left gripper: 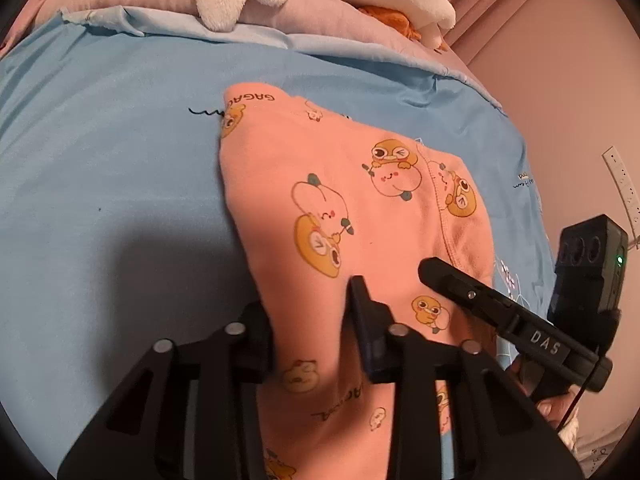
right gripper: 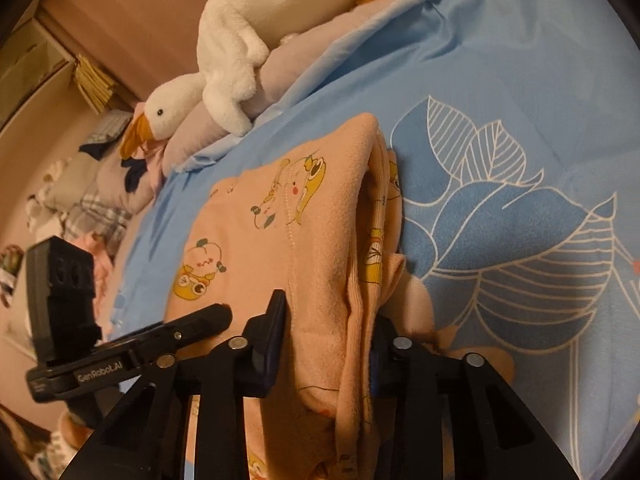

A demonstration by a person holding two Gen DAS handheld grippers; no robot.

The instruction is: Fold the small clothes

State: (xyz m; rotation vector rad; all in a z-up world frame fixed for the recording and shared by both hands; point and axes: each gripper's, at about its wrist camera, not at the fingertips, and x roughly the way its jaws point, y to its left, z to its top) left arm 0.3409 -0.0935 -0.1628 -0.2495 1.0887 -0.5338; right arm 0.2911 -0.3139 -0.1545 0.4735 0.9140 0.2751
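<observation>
Nearest the lens, low in the left wrist view: left gripper (left gripper: 310,312), fingers clenched on a fold of the pink cartoon-print garment (left gripper: 340,208), cloth bunched between them. Low in the right wrist view: right gripper (right gripper: 328,320), likewise clamped on the garment's layered edge. Garment spread mid-frame over the blue leaf-print sheet (right gripper: 500,80); white plush goose (right gripper: 224,68) on the pink pillow (right gripper: 280,68) along the upper left.

My two wrist cameras are looking steeply down along my fingers, sitting close over the peach cartoon-print cotton garment (left gripper: 340,208) (right gripper: 280,248). Both are sharing it and the light blue bedsheet (left gripper: 112,128) (right gripper: 500,60).
</observation>
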